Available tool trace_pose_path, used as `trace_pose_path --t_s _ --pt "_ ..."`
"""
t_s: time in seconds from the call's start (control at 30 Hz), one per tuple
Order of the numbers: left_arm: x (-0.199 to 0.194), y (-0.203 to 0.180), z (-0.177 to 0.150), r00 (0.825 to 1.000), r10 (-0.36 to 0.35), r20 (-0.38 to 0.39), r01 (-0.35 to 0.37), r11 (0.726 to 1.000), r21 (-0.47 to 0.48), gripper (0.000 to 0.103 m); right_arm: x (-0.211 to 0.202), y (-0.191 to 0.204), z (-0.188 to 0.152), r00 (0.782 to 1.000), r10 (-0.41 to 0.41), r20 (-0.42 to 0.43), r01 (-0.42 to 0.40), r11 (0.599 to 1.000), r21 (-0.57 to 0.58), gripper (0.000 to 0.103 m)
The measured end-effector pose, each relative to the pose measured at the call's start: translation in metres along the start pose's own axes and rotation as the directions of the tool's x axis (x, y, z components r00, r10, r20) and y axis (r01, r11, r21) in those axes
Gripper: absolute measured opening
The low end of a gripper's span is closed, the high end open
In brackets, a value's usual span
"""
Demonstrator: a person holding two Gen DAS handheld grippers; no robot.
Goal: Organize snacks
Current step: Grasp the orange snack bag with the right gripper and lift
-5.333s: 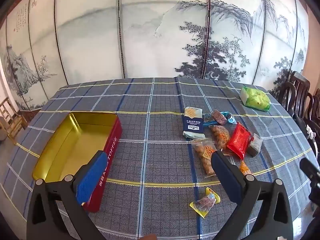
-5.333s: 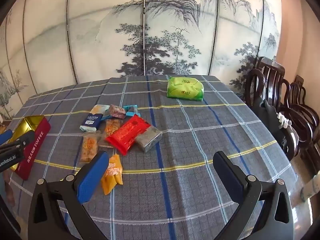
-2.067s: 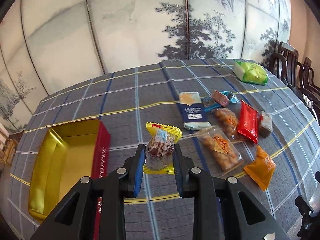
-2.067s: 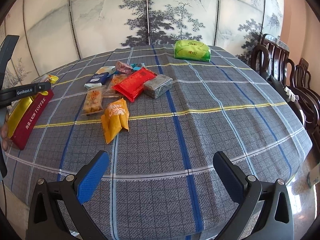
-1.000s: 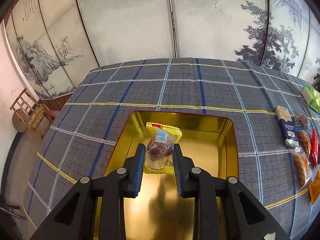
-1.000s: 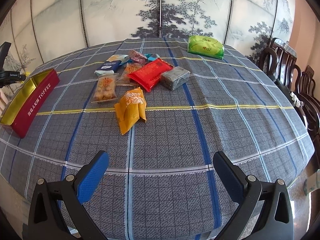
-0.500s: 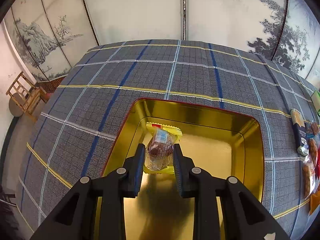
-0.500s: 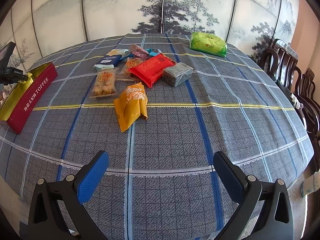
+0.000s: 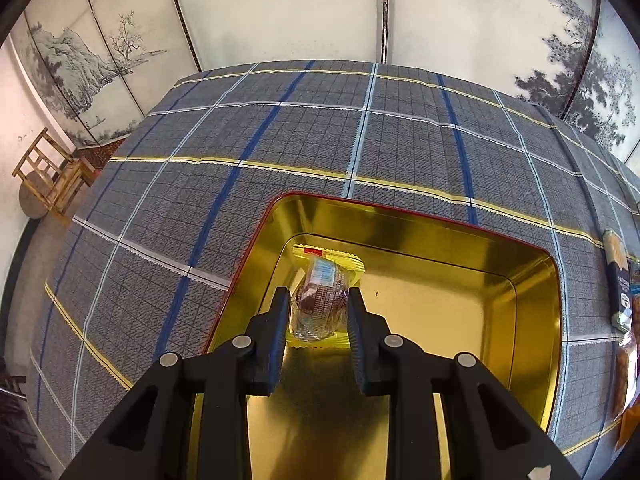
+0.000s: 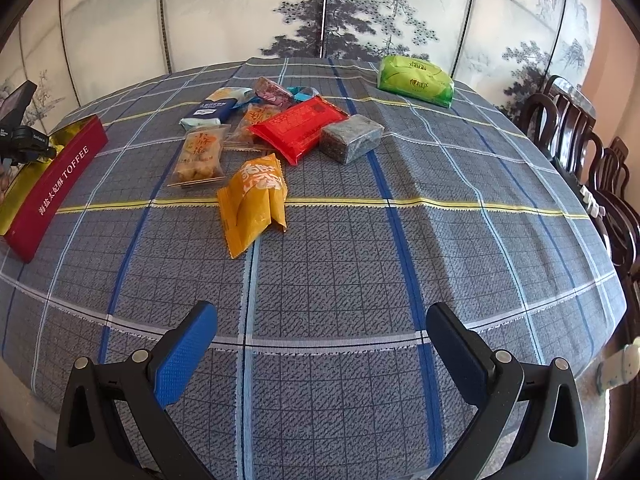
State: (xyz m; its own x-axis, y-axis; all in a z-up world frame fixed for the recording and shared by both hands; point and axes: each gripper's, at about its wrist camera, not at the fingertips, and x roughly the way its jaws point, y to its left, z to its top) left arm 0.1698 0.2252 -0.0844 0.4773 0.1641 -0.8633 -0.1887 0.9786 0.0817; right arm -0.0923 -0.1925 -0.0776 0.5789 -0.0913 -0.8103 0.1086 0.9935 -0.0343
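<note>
My left gripper [image 9: 318, 304] is shut on a small yellow-edged snack packet [image 9: 322, 294] with a dark sweet inside, held low over the far left corner of the gold toffee tin [image 9: 432, 240]. The same tin [image 10: 60, 172], red outside, lies at the far left in the right wrist view, with the left gripper's body over it. My right gripper [image 10: 320, 344] is open above bare cloth near the table's front. Ahead of it lie an orange packet [image 10: 254, 200], a clear biscuit packet [image 10: 200, 154], a red packet [image 10: 298, 126], a grey block [image 10: 352, 138] and a blue-white packet [image 10: 214, 110].
A green pack [image 10: 416, 80] sits at the far side of the checked tablecloth [image 10: 440, 240]. Dark wooden chairs [image 10: 576, 136] stand along the right edge. A painted folding screen [image 9: 280, 8] runs behind the table, and a small wooden chair [image 9: 52, 172] stands left of it.
My left gripper has sunk with the packet toward the tin's floor, so the tin fills more of its view. The right gripper has stayed open and barely shifted.
</note>
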Motion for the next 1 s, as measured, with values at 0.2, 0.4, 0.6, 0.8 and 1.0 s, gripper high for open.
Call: trace_pose_path --t_s 0.2,0.4,0.6,0.8,1.0 --pt "0.003 0.003 0.001 1.0 -0.004 -0.01 0.004 1.0 -0.004 0.025 -0.001 0.003 0.002 1.0 -0.004 -0.001 0.004 1.0 -0.009 0.103" --pt "0.003 0.002 0.003 1.0 -0.018 -0.013 0.018 1.0 -0.01 0.025 -0.006 0.007 0.005 1.0 -0.013 0.001 0.013 1.0 -0.025 0.103" --pt "0.007 0.002 0.005 1.0 -0.019 -0.019 0.019 1.0 -0.016 0.031 -0.012 0.013 0.009 1.0 -0.026 0.003 0.026 0.999 -0.045 0.103" --pt "-0.009 0.004 0.0 0.998 -0.061 0.016 0.061 0.998 -0.006 0.065 -0.008 0.016 0.019 0.999 -0.041 0.025 0.043 0.996 -0.073 0.103" --pt "-0.055 0.012 -0.026 0.983 -0.157 0.091 0.158 0.987 -0.008 0.068 0.015 0.021 0.04 0.998 0.049 0.039 -0.044 0.991 -0.123 0.103"
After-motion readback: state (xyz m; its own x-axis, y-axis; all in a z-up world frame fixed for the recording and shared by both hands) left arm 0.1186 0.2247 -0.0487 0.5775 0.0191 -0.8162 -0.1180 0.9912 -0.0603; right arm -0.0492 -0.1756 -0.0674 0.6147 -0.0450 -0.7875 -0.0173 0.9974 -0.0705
